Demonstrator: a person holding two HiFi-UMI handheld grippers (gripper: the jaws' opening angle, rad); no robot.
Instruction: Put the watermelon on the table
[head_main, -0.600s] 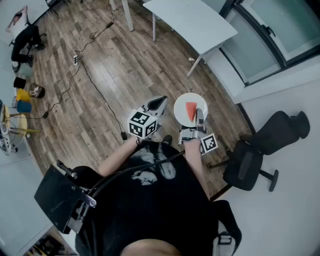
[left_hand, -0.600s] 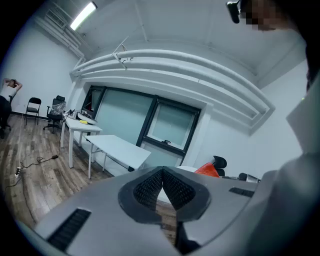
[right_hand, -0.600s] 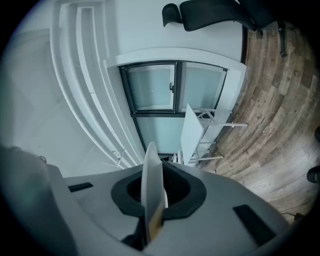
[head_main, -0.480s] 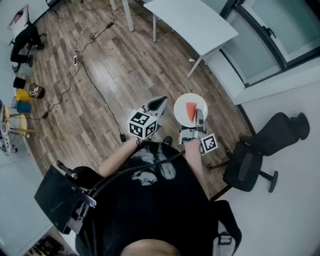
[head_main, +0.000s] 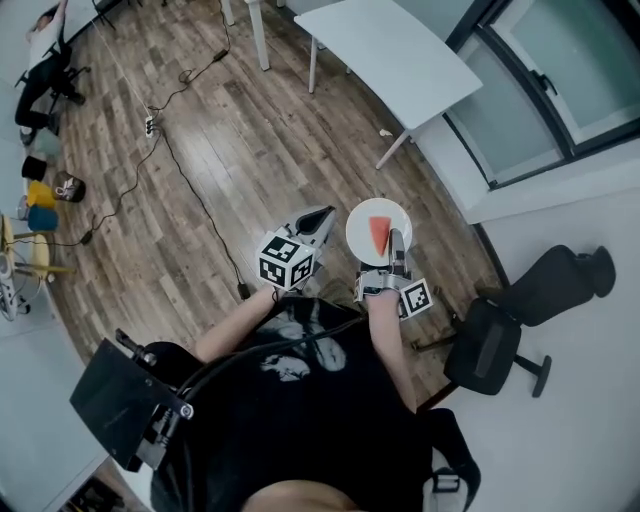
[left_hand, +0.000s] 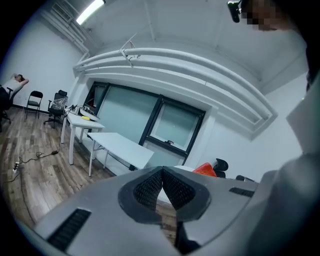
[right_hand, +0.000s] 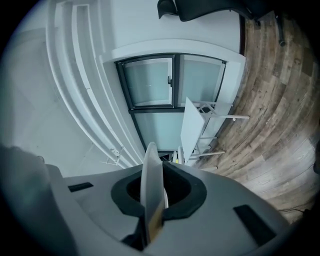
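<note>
Both grippers and the plate sit slightly lower in the head view than before, the hold unchanged. The right gripper pinches the plate's rim, and the left gripper, just beside it, is pressed together and empty. The watermelon lies on the plate, point toward the right gripper. The table stands well ahead, beyond the plate, so the right hand is the one to carry it there

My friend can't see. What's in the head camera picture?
Seen from above, a person's right gripper grips the rim of a white plate carrying a red watermelon slice. The left gripper is beside it, shut and empty. A white table stands ahead.
</note>
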